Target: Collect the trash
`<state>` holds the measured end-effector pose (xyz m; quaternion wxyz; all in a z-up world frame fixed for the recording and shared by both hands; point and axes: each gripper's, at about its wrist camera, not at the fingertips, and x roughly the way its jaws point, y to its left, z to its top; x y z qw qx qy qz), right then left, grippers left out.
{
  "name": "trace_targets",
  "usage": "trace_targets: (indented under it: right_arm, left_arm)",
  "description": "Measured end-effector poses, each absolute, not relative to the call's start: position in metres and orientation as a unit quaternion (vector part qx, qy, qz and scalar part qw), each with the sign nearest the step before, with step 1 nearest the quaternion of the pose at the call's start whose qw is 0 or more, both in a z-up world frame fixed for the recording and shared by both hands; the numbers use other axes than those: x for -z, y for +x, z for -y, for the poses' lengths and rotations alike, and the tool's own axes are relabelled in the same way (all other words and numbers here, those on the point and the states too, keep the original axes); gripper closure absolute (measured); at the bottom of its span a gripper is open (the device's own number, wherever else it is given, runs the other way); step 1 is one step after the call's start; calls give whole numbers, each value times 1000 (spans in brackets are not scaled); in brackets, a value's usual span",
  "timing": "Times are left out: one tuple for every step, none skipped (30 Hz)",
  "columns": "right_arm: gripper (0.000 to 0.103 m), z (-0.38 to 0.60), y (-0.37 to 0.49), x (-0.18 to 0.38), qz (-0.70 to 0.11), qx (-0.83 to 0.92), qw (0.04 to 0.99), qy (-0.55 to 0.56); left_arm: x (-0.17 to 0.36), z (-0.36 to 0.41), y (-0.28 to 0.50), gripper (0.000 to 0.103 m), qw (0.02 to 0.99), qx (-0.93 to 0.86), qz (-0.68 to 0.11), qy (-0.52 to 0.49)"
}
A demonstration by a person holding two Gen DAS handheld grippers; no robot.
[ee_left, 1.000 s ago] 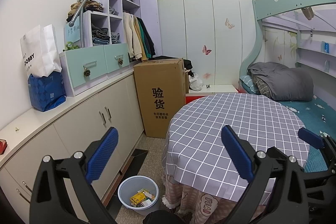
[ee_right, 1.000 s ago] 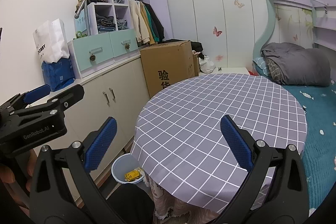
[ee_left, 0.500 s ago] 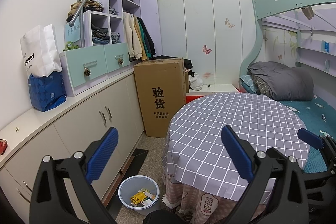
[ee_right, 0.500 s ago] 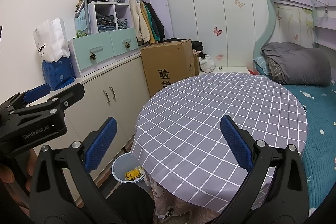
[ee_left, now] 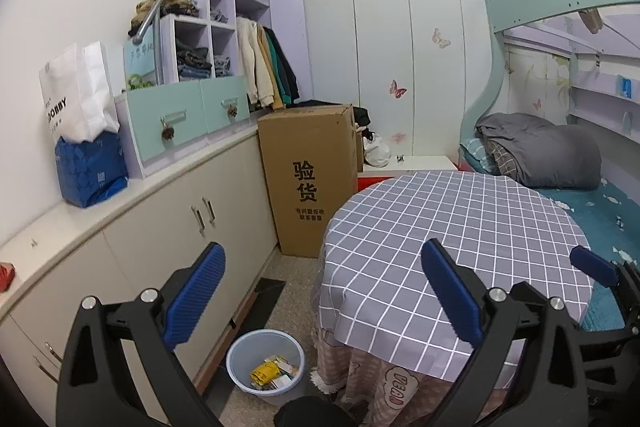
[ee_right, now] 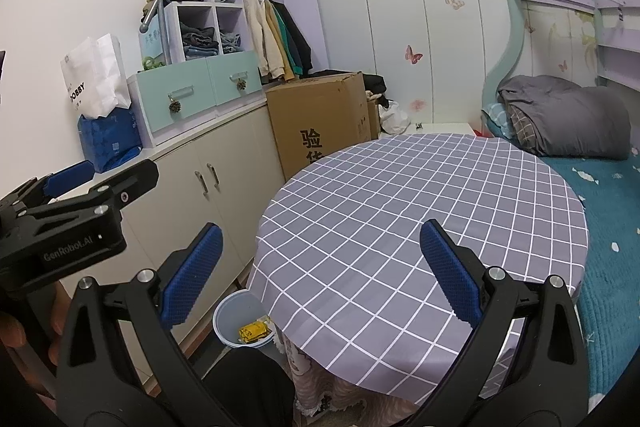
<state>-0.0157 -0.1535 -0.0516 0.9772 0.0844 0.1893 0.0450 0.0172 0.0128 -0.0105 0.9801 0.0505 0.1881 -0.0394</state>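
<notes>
A pale blue bin [ee_left: 240, 349] stands on the floor between the cabinets and the round table, holding a yellow wrapper [ee_left: 264, 373] and other scraps. My left gripper [ee_left: 322, 267] is open and empty, held above and short of the bin. In the right wrist view the bin [ee_right: 230, 311] is partly hidden by the tablecloth, with the yellow wrapper [ee_right: 252, 331] showing inside. My right gripper [ee_right: 320, 251] is open and empty over the near edge of the table [ee_right: 420, 195]. No trash shows on the grey checked tablecloth [ee_left: 452, 219].
Beige floor cabinets [ee_left: 168, 239] run along the left wall, with a blue bag [ee_left: 90, 171] and mint drawers on top. A tall cardboard box [ee_left: 310, 183] stands behind the table. A bed [ee_left: 600, 219] lies to the right. A hand [ee_right: 16, 331] holds the left gripper's body [ee_right: 72, 239].
</notes>
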Motion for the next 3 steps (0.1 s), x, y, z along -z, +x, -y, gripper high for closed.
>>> trace_targets:
  right_arm:
    - [6, 155, -15, 53, -191, -45, 977, 86]
    - [6, 158, -13, 54, -193, -44, 976, 88]
    - [6, 159, -12, 55, -195, -43, 976, 89]
  left_arm:
    - [11, -12, 19, 7, 980, 40, -191, 50]
    - [13, -11, 20, 7, 979, 38, -195, 50]
    - [14, -10, 22, 7, 978, 36, -197, 52]
